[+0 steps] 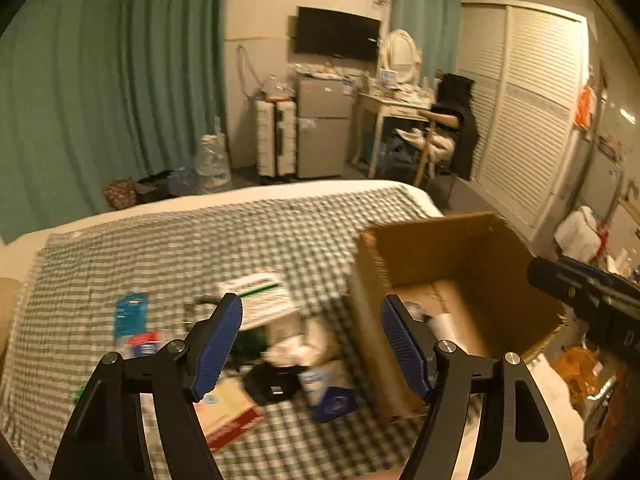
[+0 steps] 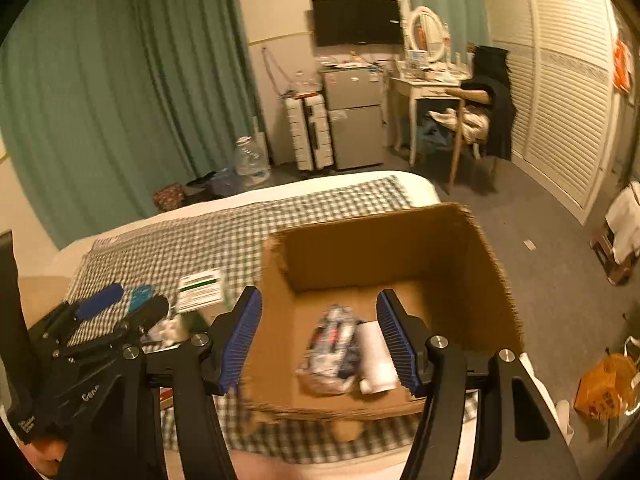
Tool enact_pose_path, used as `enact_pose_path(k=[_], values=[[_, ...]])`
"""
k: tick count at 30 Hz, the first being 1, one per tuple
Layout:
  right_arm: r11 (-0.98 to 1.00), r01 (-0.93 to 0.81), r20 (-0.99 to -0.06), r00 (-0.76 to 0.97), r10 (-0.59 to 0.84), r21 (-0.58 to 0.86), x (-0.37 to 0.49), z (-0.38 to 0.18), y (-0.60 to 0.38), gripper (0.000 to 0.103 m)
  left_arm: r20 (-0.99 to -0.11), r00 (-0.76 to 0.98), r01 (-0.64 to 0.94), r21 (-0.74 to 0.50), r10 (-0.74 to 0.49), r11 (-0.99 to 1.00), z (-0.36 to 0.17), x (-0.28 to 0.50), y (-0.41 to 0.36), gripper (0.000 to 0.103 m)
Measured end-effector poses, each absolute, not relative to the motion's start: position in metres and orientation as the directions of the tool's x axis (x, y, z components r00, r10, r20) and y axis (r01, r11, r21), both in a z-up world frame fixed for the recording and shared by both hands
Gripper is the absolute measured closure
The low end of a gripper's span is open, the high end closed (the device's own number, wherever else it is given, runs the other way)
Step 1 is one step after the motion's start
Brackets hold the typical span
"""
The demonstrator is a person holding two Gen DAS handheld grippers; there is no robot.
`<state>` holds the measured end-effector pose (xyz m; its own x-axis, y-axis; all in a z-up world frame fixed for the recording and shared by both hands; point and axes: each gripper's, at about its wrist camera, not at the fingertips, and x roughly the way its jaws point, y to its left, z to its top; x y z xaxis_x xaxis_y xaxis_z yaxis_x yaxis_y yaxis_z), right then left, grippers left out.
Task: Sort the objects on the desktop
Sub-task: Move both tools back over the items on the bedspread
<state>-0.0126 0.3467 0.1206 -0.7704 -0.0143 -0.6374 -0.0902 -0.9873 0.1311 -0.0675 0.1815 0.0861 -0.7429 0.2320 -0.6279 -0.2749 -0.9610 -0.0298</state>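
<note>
Across a bed (image 1: 120, 216) covered by a green-and-white checked cloth (image 1: 200, 240), a scatter of small packets is spread beside an open cardboard box (image 1: 452, 248), which is set near the cloth's right edge. Beyond the box, green curtains (image 1: 100, 80), a wall-mounted screen (image 1: 338, 34), a small grey fridge (image 1: 322, 128) with a white suitcase (image 1: 276, 136) just left of it, a cluttered dressing table (image 1: 394, 104) and louvred wardrobe doors (image 1: 532, 112) are seen.

Left of the box, only the left wrist view shows the pile clearly: a white leaflet with a green stripe (image 1: 260, 292), a blue packet (image 1: 130, 314), a dark blue carton (image 1: 334, 402), crumpled white wrapping (image 1: 300, 346) and a flat tan box with a red edge (image 1: 228, 408). The left gripper (image 1: 312, 344) is held above this pile with its fingers spread and nothing between them.

Inside the box, only the right wrist view reveals the contents: a crinkled printed pouch (image 2: 332, 348) lying against a white bottle (image 2: 374, 356) on the box floor. The right gripper (image 2: 318, 340) is held over the box's near wall, its fingers parted and nothing pinched. An orange bag (image 2: 604, 384) is seen on the floor to the right of the box.
</note>
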Motion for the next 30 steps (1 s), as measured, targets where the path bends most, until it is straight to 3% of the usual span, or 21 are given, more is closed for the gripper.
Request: enact_pose_path(k=[11, 20, 22, 30], values=[[-0.988, 0.085, -0.659, -0.737, -0.148, 0.128, -0.029, 0.097, 0.238, 0.043, -0.636, -0.766, -0.099, -0.029, 0.095, -0.995, 0.089, -0.058, 0.049, 0.026], [-0.980, 0.130, -0.693, -0.693, -0.197, 0.150, -0.049, 0.055, 0.190, 0.043, -0.662, -0.748, 0.086, -0.015, -0.055, -0.996, 0.037, -0.047, -0.058, 0.021], [-0.980, 0.135, -0.699, -0.687, -0.199, 0.146, -0.052, 0.044, 0.182, 0.043, -0.679, -0.733, 0.101, -0.031, -0.053, -0.994, 0.017, -0.046, -0.074, 0.015], [-0.969, 0.196, -0.712, -0.659, -0.243, 0.149, -0.065, 0.001, 0.152, 0.039, -0.706, -0.708, 0.111, -0.120, 0.006, -0.986, -0.048, -0.040, -0.095, 0.014]])
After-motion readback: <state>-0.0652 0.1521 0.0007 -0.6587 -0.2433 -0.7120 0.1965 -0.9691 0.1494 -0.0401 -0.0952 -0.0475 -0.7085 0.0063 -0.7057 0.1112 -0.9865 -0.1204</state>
